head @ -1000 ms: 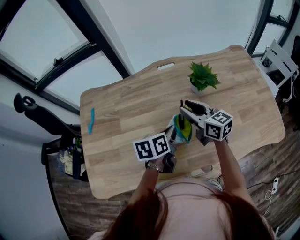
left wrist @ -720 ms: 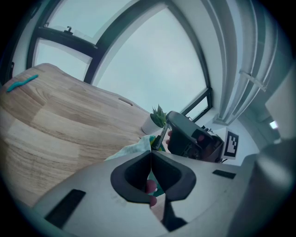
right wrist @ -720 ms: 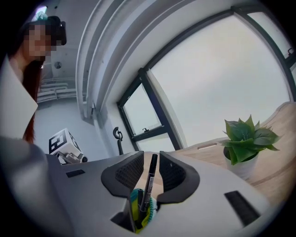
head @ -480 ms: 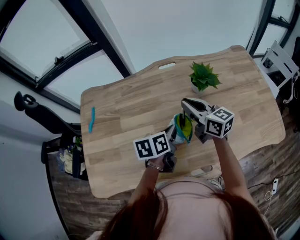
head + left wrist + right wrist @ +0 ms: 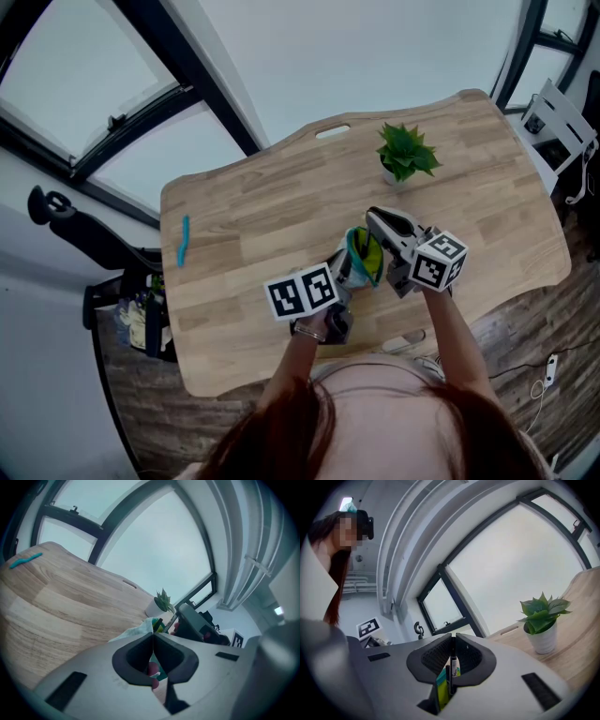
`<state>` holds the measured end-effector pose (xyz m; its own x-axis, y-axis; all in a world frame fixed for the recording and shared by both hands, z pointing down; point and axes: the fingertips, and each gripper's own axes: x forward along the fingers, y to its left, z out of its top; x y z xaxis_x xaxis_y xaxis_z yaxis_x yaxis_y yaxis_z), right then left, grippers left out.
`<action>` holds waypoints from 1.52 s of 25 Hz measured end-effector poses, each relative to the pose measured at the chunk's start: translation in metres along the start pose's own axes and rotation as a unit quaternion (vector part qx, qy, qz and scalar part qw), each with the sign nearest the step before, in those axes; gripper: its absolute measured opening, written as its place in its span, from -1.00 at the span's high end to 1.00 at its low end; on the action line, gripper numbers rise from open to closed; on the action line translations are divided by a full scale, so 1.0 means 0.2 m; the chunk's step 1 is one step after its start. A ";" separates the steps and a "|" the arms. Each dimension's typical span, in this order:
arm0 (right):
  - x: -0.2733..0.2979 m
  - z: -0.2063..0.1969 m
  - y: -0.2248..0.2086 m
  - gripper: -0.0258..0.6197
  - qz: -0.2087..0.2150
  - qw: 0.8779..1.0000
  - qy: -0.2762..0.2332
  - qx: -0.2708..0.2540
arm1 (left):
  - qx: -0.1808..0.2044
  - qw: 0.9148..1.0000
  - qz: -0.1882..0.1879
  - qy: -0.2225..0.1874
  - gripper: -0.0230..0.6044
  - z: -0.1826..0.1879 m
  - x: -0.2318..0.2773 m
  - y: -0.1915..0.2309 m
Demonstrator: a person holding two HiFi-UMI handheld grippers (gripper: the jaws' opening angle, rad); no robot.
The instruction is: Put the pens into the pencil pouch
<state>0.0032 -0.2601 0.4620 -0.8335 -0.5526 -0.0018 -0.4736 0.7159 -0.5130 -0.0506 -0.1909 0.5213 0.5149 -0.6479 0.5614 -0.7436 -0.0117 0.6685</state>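
Just above the pouch (image 5: 364, 259), the right gripper (image 5: 374, 221) pinches a black pen (image 5: 452, 663).
Its jaws have just been closing and now stand nearly together, gripping the thin pen between their pads, with the pouch's green and teal lining right below. The left gripper (image 5: 344, 273) is closed tight on the pouch's near edge, propping its mouth open near the middle of the wooden table (image 5: 253, 220). A second, blue pen (image 5: 183, 241) lies well apart at the table's far left edge. A small potted plant (image 5: 405, 156) stands beyond the pouch, nearer the window.
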 end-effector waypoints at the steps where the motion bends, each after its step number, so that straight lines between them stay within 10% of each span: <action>1: 0.00 -0.02 0.00 0.86 0.000 1.000 0.009 -0.006 | -0.001 1.000 0.000 -0.001 0.92 0.00 0.00 0.00; 9: -0.03 -0.14 0.00 0.85 -0.007 0.997 0.064 -0.031 | -0.005 1.000 -0.001 -0.004 0.92 0.01 0.00 0.01; 21: -0.26 0.08 -0.08 0.79 -0.077 0.997 -0.021 0.001 | 0.025 0.999 -0.022 -0.005 0.91 0.02 0.04 -0.04; 38: -0.55 0.04 0.02 0.92 -0.170 0.984 -0.007 -0.051 | 0.063 0.996 -0.057 -0.035 0.69 0.04 -0.06 -0.12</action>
<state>0.0947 -0.1996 0.4527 -0.6183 -0.7727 0.1439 -0.7512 0.5271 -0.3973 -0.0415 -0.1891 0.4952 0.5714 -0.6881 0.4472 -0.7318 -0.1806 0.6572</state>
